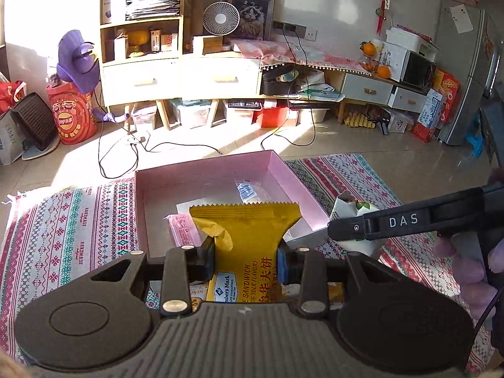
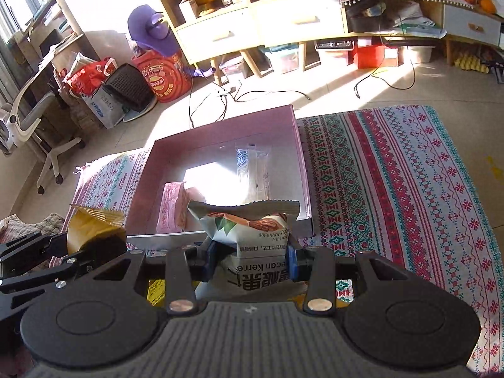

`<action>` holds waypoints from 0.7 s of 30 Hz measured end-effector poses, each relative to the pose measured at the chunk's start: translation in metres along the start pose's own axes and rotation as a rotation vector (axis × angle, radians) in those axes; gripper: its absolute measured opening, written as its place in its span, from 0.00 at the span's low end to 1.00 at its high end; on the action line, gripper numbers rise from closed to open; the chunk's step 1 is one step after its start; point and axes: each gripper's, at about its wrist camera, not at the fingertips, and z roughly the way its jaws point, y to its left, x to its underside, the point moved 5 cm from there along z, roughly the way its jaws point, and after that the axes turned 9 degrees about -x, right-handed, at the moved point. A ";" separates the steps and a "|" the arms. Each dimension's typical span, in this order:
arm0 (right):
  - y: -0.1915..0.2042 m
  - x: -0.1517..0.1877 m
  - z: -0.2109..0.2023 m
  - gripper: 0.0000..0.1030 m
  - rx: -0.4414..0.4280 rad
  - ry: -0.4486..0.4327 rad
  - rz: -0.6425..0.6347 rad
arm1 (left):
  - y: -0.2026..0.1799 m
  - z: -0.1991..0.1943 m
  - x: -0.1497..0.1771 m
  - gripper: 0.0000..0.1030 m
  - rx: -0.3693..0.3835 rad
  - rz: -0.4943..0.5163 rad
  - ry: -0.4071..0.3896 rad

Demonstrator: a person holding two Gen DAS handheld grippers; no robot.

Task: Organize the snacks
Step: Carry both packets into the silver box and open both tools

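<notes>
We see the yellow snack packet (image 1: 249,252) pinched in our left gripper (image 1: 245,263), held at the near edge of the pink box (image 1: 283,170). Our right gripper (image 2: 250,260) clamps a white pecan packet (image 2: 252,230) just beside it. Inside the box lie a pink packet (image 2: 171,208) and a clear blue-printed packet (image 2: 252,167). The box sits on a patterned rug (image 2: 393,173).

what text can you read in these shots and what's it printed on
"Member's Mark", "SANDWICH", "(EGG YOLK FLAVOR)": yellow snack packet in the left gripper.
"DAS": finger of the right gripper.
"ecan Kerne", upside down: white snack packet in the right gripper.
Pink packet print in the pink box: too blurred.
</notes>
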 end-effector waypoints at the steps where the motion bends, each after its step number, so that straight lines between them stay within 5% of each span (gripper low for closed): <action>1: -0.001 -0.003 0.003 0.37 -0.002 -0.005 0.003 | 0.001 0.004 -0.002 0.40 -0.009 -0.014 0.003; 21: -0.012 -0.027 0.047 0.37 -0.075 -0.057 -0.017 | 0.007 0.106 -0.038 0.40 -0.089 -0.195 0.111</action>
